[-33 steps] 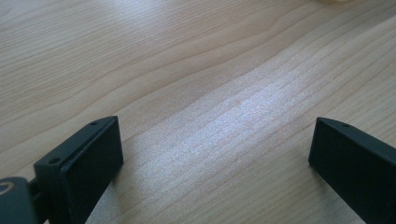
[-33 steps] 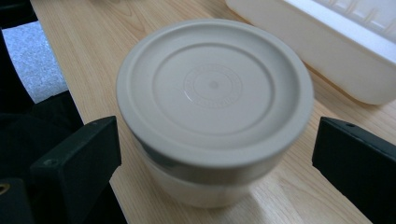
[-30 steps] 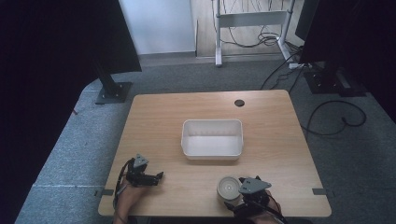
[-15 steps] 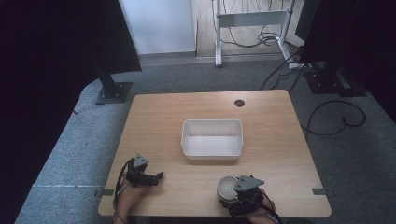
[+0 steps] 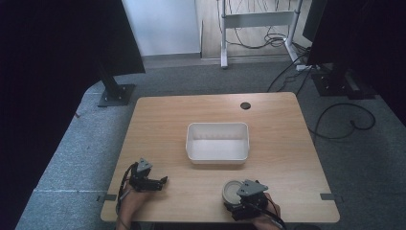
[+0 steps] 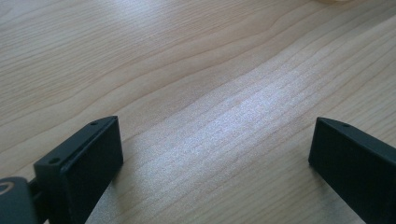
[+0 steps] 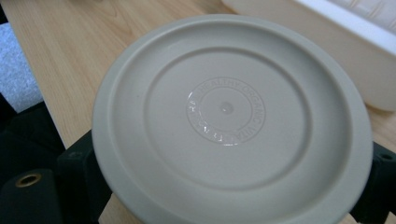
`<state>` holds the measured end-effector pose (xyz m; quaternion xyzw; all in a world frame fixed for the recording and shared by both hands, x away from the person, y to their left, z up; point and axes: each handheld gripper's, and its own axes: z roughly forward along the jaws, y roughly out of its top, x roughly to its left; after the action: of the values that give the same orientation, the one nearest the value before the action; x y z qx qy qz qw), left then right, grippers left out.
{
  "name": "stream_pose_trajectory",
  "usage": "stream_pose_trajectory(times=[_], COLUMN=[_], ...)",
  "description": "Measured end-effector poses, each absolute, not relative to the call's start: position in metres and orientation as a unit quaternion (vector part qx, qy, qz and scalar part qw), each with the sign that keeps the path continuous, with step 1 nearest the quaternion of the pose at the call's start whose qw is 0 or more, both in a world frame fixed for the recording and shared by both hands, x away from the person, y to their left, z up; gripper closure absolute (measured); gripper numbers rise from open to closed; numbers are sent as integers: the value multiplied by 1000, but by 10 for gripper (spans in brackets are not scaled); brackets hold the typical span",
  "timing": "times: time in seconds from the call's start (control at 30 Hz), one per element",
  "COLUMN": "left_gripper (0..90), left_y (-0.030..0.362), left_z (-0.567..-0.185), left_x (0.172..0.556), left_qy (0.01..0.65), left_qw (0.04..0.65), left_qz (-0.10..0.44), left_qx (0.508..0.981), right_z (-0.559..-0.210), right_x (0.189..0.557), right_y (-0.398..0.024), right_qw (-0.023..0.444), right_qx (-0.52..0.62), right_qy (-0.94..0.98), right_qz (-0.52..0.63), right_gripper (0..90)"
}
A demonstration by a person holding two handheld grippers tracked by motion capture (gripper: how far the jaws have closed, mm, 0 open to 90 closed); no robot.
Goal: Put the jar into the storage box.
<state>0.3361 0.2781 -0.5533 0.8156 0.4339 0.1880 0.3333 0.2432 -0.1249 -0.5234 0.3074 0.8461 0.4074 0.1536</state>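
While my left gripper rests idle on the table, jaws apart, my right gripper straddles the lid near the bin; a shallow rim grip could let it slip.

The round lid is a creamy off-white with a ring of tiny raised letters in its middle, the box is white, and the table is light brown wood with wavy lines.
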Motion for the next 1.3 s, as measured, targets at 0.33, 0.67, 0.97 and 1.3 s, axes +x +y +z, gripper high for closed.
stream_pose_trajectory(times=[0.33,0.67,0.97,1.3], left_gripper=[27,27,27,27], left_y=[278,278,278,278], left_z=[-553,-553,-553,-553], left_x=[336,336,336,336], left_qy=[434,434,434,434], left_qw=[333,334,333,333], left_qz=[188,188,188,188], left_qx=[816,815,816,816], right_z=[-514,-504,-498,-495], right_x=[251,260,269,278], right_y=[-124,-122,-118,-115], right_qw=[169,181,188,192], right_qx=[320,329,331,335], right_qy=[841,836,834,832], right_qz=[402,400,400,397], right_gripper=[93,93,93,93])
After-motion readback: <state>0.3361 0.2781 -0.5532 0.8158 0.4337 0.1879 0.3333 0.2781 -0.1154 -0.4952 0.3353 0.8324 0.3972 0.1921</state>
